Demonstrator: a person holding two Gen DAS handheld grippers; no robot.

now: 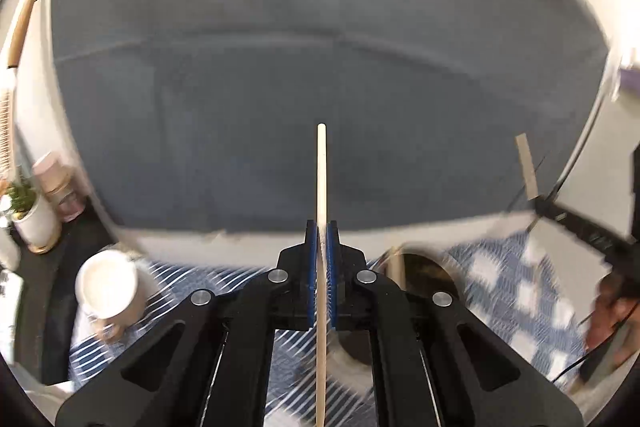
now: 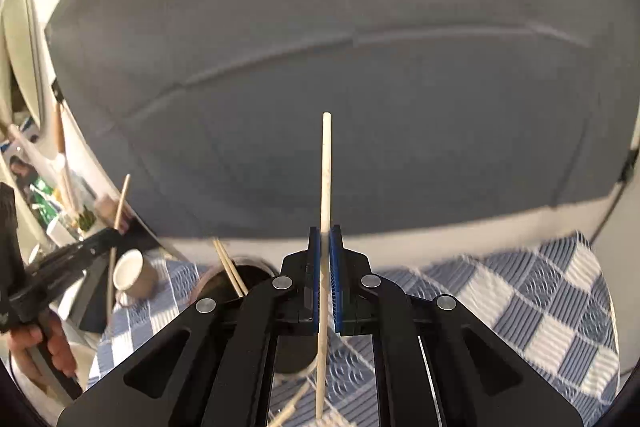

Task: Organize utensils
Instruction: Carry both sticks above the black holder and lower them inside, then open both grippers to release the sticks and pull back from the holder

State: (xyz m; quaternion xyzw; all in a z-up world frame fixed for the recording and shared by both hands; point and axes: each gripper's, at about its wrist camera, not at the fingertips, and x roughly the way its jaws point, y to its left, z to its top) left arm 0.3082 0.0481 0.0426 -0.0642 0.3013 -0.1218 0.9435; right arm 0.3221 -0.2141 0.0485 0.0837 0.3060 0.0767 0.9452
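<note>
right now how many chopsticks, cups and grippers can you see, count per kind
chopsticks: 4 – one in the left gripper chopstick, one in the right gripper chopstick, two in the dark holder
cups: 2 – white cup, dark holder cup
grippers: 2
total: 8

Left gripper [image 1: 321, 227]: your blue fingers [image 1: 311, 267] are closed on a pale wooden chopstick [image 1: 321, 179] — it runs straight up the middle of your view and past the lower edge.
Cloth: a blue-and-white checked cloth [image 1: 516, 291] covers the surface below you.
Cup: a white cup [image 1: 107, 285] stands on the cloth at your lower left, mouth toward you.
Dark holder [image 1: 424, 271]: just right of your fingers — a light stick [image 1: 396, 267] leans at its rim.
Backdrop: a grey cushioned panel [image 1: 320, 47], blurred.
</note>
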